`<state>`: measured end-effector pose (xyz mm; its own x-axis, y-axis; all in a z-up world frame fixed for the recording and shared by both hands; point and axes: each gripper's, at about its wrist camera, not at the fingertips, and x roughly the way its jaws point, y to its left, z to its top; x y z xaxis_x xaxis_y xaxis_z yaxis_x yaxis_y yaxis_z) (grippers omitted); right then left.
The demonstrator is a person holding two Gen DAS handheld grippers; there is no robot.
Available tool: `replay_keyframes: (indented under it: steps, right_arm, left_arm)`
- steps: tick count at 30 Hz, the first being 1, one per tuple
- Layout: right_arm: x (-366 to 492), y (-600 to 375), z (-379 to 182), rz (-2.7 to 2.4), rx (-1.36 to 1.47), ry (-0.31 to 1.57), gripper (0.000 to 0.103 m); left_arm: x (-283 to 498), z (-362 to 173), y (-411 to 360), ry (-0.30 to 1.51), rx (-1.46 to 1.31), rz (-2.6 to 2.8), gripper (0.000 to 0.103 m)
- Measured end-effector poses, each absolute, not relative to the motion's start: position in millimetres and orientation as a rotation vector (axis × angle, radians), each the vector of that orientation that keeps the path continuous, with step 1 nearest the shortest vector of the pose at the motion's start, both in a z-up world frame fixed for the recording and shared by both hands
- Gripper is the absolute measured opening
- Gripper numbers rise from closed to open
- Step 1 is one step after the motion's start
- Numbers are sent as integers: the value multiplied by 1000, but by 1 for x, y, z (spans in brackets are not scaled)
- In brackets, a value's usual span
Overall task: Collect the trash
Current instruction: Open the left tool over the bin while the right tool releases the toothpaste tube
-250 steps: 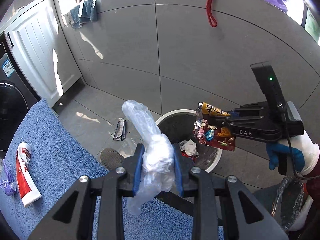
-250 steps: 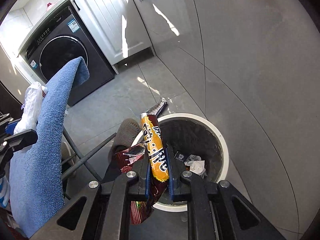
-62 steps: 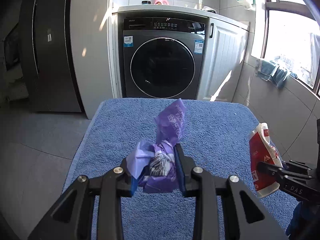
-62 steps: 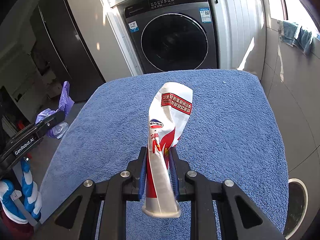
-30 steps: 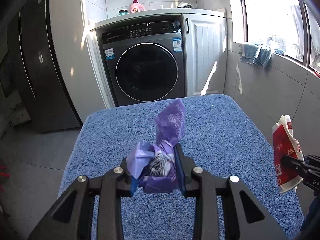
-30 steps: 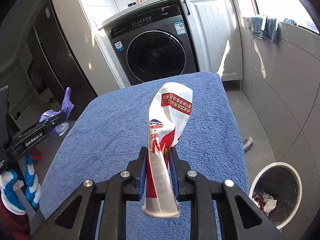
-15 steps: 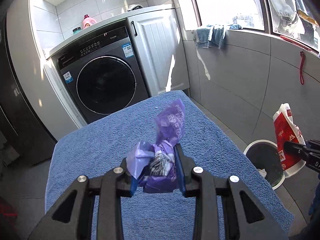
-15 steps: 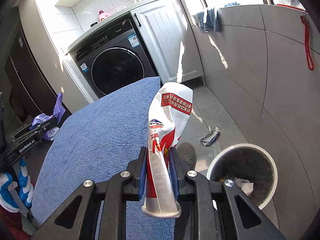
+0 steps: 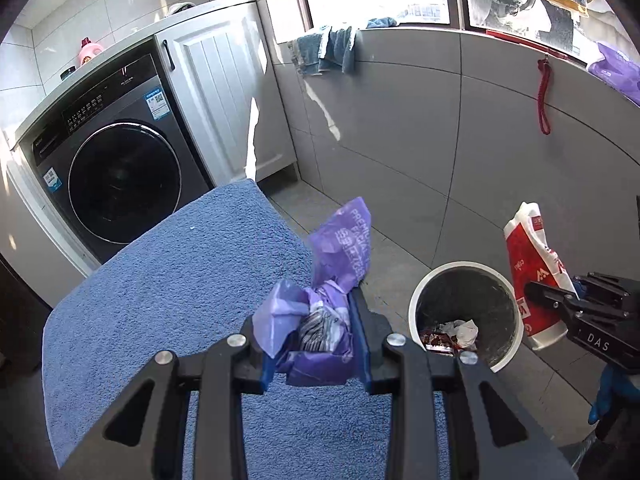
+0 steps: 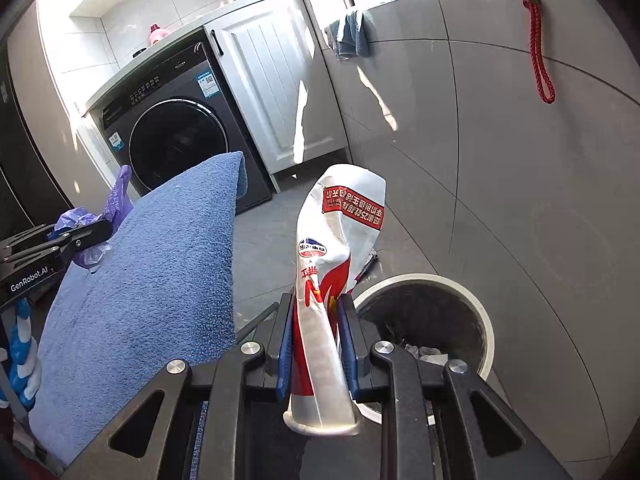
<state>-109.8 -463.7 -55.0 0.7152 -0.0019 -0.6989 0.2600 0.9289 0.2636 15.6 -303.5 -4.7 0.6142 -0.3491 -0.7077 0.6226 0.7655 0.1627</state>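
Grippers (image 9: 316,340) (image 10: 316,340) now nearer bin (image 9: 416,300)

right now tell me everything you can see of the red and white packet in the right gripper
The red and white packet is a crumpled, glossy foil-like pouch with a red label band, a round logo and red printing. It stands roughly upright, pinched mid-body by the right gripper, shut on it, its open bottom end flaring below. It hangs beside the white-rimmed trash bin, touching nothing else.

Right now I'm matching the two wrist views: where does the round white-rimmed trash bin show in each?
Left wrist: white-rimmed trash bin lower right, on the floor past the blue towel.
Right wrist: bin lower right, behind the right gripper.
Shared landmark: dark front-loading washing machine.
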Motion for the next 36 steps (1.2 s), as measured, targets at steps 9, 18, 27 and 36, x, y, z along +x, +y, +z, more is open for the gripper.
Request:
replay_keyframes:
  steps: [9, 18, 27, 36]
  right_arm:
    - [-115, -496, -74, -203, 417, 789, 20]
    - [-115, -519, -95, -239, 492, 818, 20]
    - [-106, -536, -111, -261, 531, 844, 20]
    - [-96, -546, -121, -285, 524, 875, 21]
  left_arm:
    - [5, -33, -370, 731, 530, -708, 30]
    - [2, -61, -417, 776, 595, -780, 31]
    - [10, -74, -446, 825, 580, -824, 32]
    - [16, -88, -468, 877, 547, -861, 32]
